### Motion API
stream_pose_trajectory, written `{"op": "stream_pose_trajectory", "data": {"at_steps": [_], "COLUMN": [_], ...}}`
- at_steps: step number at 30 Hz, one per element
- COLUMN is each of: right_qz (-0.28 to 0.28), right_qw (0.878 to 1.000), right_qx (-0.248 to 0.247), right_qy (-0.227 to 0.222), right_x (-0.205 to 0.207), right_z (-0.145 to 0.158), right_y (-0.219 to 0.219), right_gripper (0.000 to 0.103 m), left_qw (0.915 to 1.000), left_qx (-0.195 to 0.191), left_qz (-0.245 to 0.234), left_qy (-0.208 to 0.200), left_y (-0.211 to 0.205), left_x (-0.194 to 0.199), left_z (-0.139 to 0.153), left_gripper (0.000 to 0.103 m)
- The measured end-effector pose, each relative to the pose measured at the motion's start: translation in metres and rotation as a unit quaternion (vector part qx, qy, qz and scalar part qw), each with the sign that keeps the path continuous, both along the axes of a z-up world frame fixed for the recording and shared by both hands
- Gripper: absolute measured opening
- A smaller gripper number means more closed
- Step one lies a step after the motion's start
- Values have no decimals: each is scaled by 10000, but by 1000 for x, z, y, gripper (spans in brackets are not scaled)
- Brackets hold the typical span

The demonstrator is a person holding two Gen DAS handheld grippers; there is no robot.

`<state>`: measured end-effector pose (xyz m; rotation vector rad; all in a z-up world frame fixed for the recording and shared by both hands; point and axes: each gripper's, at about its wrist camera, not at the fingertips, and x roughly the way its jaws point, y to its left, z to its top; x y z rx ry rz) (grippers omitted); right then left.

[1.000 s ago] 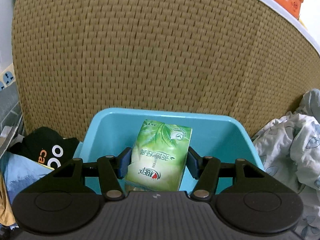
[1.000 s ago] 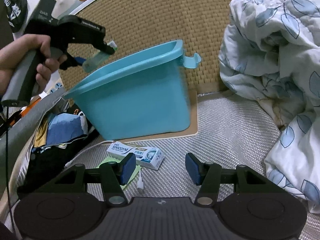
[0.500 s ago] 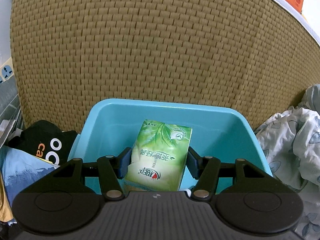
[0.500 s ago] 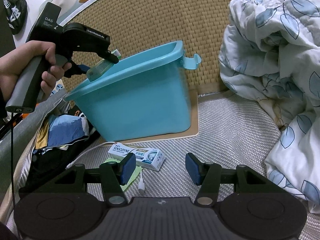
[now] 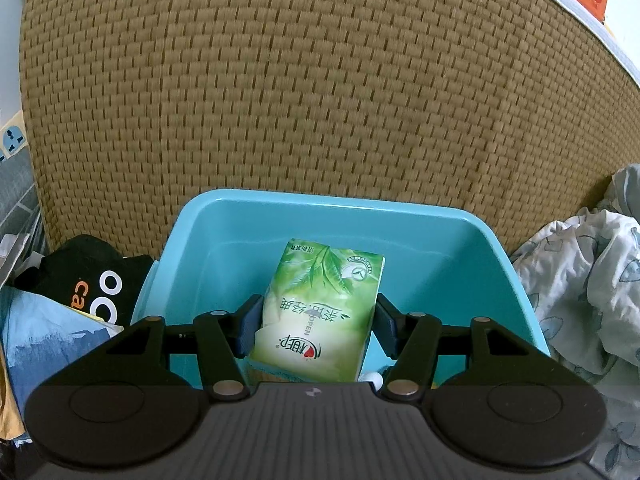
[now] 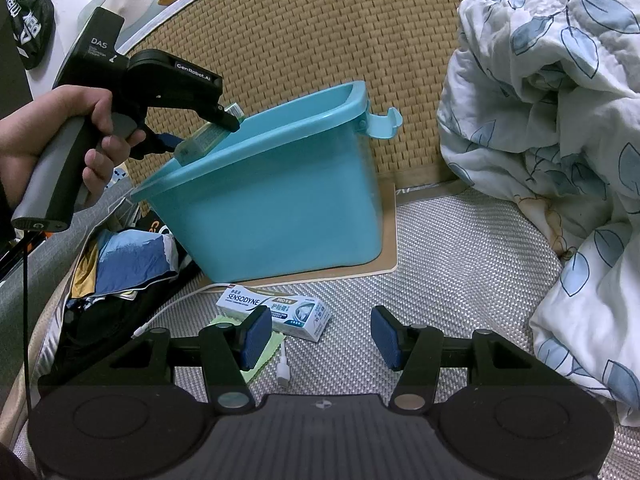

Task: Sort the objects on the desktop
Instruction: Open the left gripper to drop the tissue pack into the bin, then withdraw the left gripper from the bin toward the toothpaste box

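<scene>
My left gripper (image 5: 316, 326) is shut on a green tissue pack (image 5: 320, 312), holding it just over the near rim of the turquoise plastic bin (image 5: 404, 220). The right wrist view shows the same gripper (image 6: 204, 128) in a person's hand (image 6: 60, 120), tilted down over the bin (image 6: 280, 200) with the pack (image 6: 200, 140) poking out. My right gripper (image 6: 316, 338) stands open above the woven mat, nothing between its blue pads. A white toothpaste box (image 6: 276, 312) lies just beyond its left finger.
A rumpled leaf-print quilt (image 6: 552, 140) fills the right side. Dark clothes and bags (image 6: 112, 272) pile up left of the bin. A white cable (image 6: 176, 308) and a green cloth (image 6: 256, 344) lie near the toothpaste box. A woven headboard (image 5: 320, 80) stands behind the bin.
The left gripper with the tissue pack has dipped a little toward the bin, whose rim sits lower in its view. The right gripper has not moved.
</scene>
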<state>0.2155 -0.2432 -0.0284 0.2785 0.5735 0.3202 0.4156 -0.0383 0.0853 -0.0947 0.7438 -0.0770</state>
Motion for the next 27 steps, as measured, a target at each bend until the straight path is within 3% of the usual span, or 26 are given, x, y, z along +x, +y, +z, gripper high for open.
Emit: {"op": "stream_pose_trajectory", "data": {"at_steps": [18,27], "right_qz": [-2,34], "right_qw": [10000,10000], "right_qx": [16,-22], "right_qy": [-19,-36], "right_x": [0,-2], "right_z": [1,1], "right_y": [-1,1], "right_gripper": [59,59], "left_qw": [10000,9967], "left_qx": [-23,51], "left_qz": [11,-465], "left_qy": [-58,-662], "left_y": [0,-13], "left_x": [-8,-68], "left_z": [2,24], "left_gripper": [61,61]}}
